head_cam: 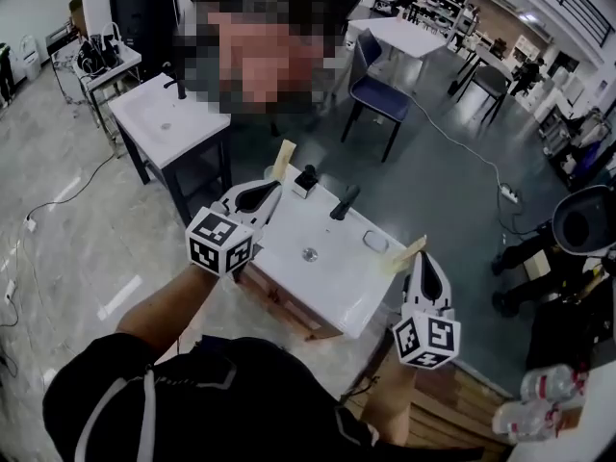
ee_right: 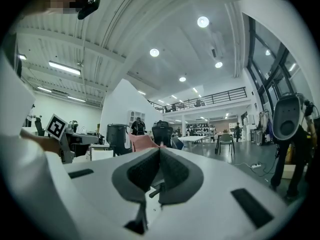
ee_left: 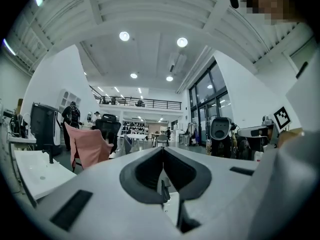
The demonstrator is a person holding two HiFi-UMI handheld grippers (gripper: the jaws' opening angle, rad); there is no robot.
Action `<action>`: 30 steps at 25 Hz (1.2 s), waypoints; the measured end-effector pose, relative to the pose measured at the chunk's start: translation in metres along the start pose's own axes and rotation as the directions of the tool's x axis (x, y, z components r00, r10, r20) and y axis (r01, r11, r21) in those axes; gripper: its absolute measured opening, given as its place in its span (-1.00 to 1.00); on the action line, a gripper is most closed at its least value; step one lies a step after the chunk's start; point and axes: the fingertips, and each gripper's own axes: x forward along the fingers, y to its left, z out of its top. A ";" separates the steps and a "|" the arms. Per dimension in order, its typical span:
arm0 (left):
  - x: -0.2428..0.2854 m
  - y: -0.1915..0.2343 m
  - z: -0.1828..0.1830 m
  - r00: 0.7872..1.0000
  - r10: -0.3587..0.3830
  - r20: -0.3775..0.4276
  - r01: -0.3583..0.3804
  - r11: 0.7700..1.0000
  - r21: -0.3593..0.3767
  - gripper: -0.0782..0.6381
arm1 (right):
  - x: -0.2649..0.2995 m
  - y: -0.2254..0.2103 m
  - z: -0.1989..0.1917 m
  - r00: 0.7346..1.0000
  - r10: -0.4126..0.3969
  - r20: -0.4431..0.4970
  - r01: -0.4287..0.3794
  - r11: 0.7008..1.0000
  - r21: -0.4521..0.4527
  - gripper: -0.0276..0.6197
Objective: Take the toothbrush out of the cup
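Observation:
In the head view a white basin top (head_cam: 332, 282) lies below me, with a black faucet (head_cam: 344, 202) at its far edge. Beside the faucet stands a small white cup (head_cam: 304, 187) with a dark thing sticking out; I cannot tell if that is the toothbrush. My left gripper (head_cam: 283, 158) is held over the basin's left far corner, jaws shut and empty, a short way left of the cup. My right gripper (head_cam: 408, 254) hangs at the basin's right edge, also shut and empty. In the gripper views both pairs of pads (ee_left: 162, 154) (ee_right: 159, 153) meet with nothing between them.
A second white basin table (head_cam: 164, 114) stands back left, and a blue chair (head_cam: 377, 89) and a white table (head_cam: 399, 37) behind. A cable with power strip (head_cam: 508, 193) lies on the floor at right. Plastic bottles (head_cam: 549, 385) and a wooden frame (head_cam: 452, 412) are near right.

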 end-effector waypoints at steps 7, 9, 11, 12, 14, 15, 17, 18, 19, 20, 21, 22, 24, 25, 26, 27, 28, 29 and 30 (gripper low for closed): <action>0.036 0.004 -0.004 1.000 0.004 -0.010 -0.004 1.000 -0.004 -0.77 | 0.019 -0.025 -0.005 1.000 0.009 -0.005 -0.009 1.000 0.008 -0.90; 0.045 0.008 -0.005 1.000 -0.004 -0.011 0.004 1.000 0.004 -0.77 | 0.026 -0.030 -0.006 1.000 -0.002 -0.007 0.002 1.000 0.008 -0.90; 0.056 0.015 -0.007 1.000 -0.013 -0.009 0.013 1.000 0.002 -0.77 | 0.035 -0.034 -0.005 1.000 -0.017 -0.010 0.017 1.000 0.004 -0.90; 0.062 0.020 -0.008 1.000 -0.018 -0.007 0.018 1.000 0.001 -0.77 | 0.040 -0.035 -0.005 1.000 -0.026 -0.011 0.026 1.000 0.001 -0.90; 0.072 0.033 -0.009 1.000 -0.028 -0.004 0.028 1.000 0.003 -0.76 | 0.052 -0.034 -0.006 0.999 -0.042 -0.015 0.042 0.999 -0.004 -0.90; 0.077 0.041 -0.009 0.999 -0.033 -0.003 0.033 0.999 0.005 -0.77 | 0.058 -0.031 -0.006 0.999 -0.049 -0.018 0.048 0.999 -0.007 -0.90; 0.084 0.060 -0.011 0.999 -0.042 -0.003 0.042 0.999 0.008 -0.76 | 0.072 -0.024 -0.010 0.998 -0.060 -0.032 0.060 0.998 -0.013 -0.90; 0.087 0.070 -0.013 0.999 -0.045 -0.006 0.045 0.999 0.008 -0.76 | 0.079 -0.021 -0.012 0.997 -0.066 -0.039 0.065 0.998 -0.013 -0.90; 0.089 0.079 -0.015 0.999 -0.047 -0.009 0.047 0.999 0.008 -0.76 | 0.085 -0.018 -0.013 0.996 -0.071 -0.044 0.071 0.997 -0.011 -0.90; 0.092 0.087 -0.017 0.999 -0.050 -0.011 0.050 0.999 0.008 -0.76 | 0.091 -0.015 -0.013 0.996 -0.076 -0.048 0.076 0.997 -0.009 -0.90; 0.095 0.095 -0.019 0.999 -0.053 -0.012 0.053 0.999 0.007 -0.76 | 0.097 -0.012 -0.014 0.995 -0.082 -0.050 0.081 0.997 -0.011 -0.90; 0.098 0.104 -0.021 0.998 -0.057 -0.011 0.057 0.998 0.005 -0.76 | 0.103 -0.009 -0.014 0.995 -0.088 -0.051 0.087 0.996 -0.015 -0.90; 0.107 0.122 -0.023 0.998 -0.063 -0.005 0.063 0.998 -0.005 -0.76 | 0.115 -0.005 -0.013 0.994 -0.098 -0.049 0.097 0.995 -0.022 -0.90; 0.111 0.131 -0.024 0.998 -0.065 -0.001 0.065 0.998 -0.009 -0.75 | 0.121 -0.003 -0.012 0.994 -0.103 -0.047 0.102 0.995 -0.023 -0.90; 0.115 0.139 -0.024 0.998 -0.067 -0.001 0.067 0.998 -0.007 -0.74 | 0.127 0.000 -0.011 0.993 -0.106 -0.047 0.105 0.994 -0.024 -0.90; 0.118 0.146 -0.027 0.998 -0.070 -0.007 0.070 0.998 0.000 -0.74 | 0.132 0.003 -0.012 0.993 -0.109 -0.050 0.108 0.994 -0.027 -0.90; 0.121 0.152 -0.031 0.997 -0.072 -0.016 0.072 0.997 0.007 -0.72 | 0.136 0.005 -0.013 0.992 -0.112 -0.054 0.110 0.993 -0.029 -0.90; 0.124 0.158 -0.036 0.997 -0.075 -0.027 0.075 0.997 0.011 -0.70 | 0.140 0.008 -0.016 0.992 -0.114 -0.060 0.113 0.993 -0.029 -0.90; 0.126 0.164 -0.042 0.996 -0.078 -0.039 0.079 0.997 0.011 -0.68 | 0.144 0.010 -0.019 0.991 -0.117 -0.068 0.116 0.993 -0.029 -0.90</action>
